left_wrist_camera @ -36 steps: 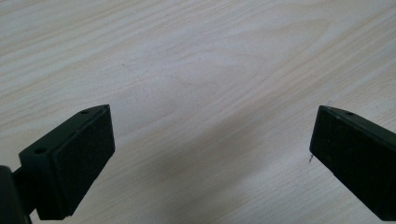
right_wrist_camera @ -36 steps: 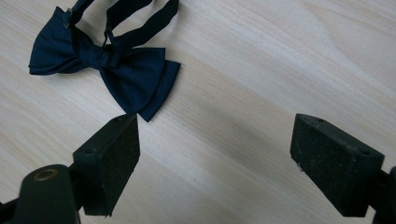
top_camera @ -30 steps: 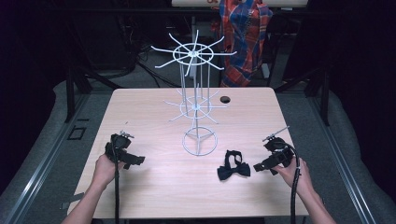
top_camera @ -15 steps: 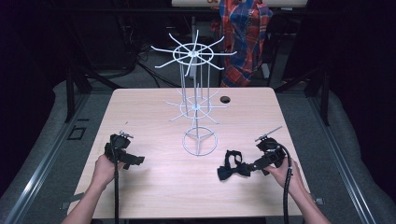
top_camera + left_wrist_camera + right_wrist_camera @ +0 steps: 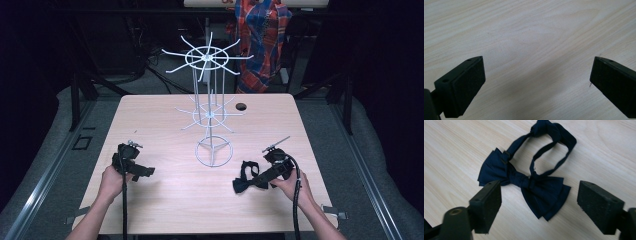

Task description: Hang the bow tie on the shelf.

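So the bow tie (image 5: 247, 178) is lying flat on the table (image 5: 165, 120), near the front edge and over toward the right side, just in front-right of the rack's ring base. In the right gripper view it's a dark navy bow tie (image 5: 529, 182) with the neck strap looped out behind it, the bow part closest to the camera.

The right gripper (image 5: 261, 178) is right at the tie, held in the right hand (image 5: 291, 184), pointing left across the table. Its jaws are spread wide, one on each side of the bow, and from the right gripper view (image 5: 539, 202) they aren't touching the fabric, just sitting over it. Can't tell how high above it they are.

The left gripper (image 5: 142, 171) is near the front-left part of the table, held in the left hand (image 5: 111, 181), well apart from the tie. Jaws are wide apart here too, and in the left gripper view (image 5: 536, 85) there's nothing but bare wood grain between them.

The white wire rack (image 5: 210, 107) stands around the middle of the table, with spoke arms up top and a smaller set lower down. There's a small dark round hole (image 5: 241, 106) toward the back edge, right of the rack.
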The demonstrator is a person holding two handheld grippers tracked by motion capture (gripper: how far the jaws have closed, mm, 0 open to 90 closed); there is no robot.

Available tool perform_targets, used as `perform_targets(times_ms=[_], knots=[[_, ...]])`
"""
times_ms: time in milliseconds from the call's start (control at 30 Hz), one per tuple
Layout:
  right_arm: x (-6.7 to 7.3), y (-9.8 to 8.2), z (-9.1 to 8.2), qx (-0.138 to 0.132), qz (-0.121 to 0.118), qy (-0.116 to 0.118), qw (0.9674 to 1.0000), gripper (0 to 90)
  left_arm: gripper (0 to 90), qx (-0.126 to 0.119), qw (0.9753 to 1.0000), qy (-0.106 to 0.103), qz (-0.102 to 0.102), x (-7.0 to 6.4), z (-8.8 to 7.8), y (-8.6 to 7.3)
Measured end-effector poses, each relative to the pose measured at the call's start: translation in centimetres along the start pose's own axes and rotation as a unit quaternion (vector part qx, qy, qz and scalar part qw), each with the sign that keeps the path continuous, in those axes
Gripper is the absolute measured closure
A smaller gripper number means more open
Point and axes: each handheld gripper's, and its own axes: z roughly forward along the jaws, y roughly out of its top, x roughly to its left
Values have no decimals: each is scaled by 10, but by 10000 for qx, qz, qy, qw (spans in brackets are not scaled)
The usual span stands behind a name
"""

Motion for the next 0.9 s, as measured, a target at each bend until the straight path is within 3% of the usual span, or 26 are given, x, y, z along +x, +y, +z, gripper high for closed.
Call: perform_targets(times_ms=[67,100,133,200,300,333,367,400,433,467,533,567,700,733,900], knots=[[2,2,3,5,-9,-22,10000,238,1,20,10000,10,-18,0,0,0],[4,2,7,-152,125,-17,9998,257,1,24,10000,14,-22,0,1,0],[4,4,7,-64,62,0,10000,275,1,28,10000,17,-20,0,0,0],[7,7,7,25,126,-183,9998,333,1,27,10000,26,-11,0,0,0],[8,7,13,-46,313,-156,9994,390,1,38,10000,27,-12,-1,1,0],[4,9,11,223,72,-234,9995,403,1,51,10000,20,-3,-1,0,0],[7,7,15,-21,355,-242,9991,417,1,50,10000,17,-2,-1,0,0],[3,8,13,139,193,-255,9994,435,1,41,10000,25,23,-1,0,0],[7,6,19,-234,538,-193,9981,451,1,47,10000,27,28,-1,1,1],[3,8,16,75,299,-327,9990,455,1,46,10000,33,25,-1,1,1],[2,7,17,86,339,-257,9991,457,1,64,10000,23,27,-1,1,1],[3,8,18,-42,427,-203,9989,481,1,69,10000,27,39,-2,1,1],[4,8,19,-124,456,-183,9987,527,1,87,9999,31,40,-2,2,1],[2,9,18,-35,362,-211,9991,534,1,96,9999,30,30,-2,2,1],[0,10,21,-169,481,-156,9986,556,1,101,9999,22,46,-3,2,1]])
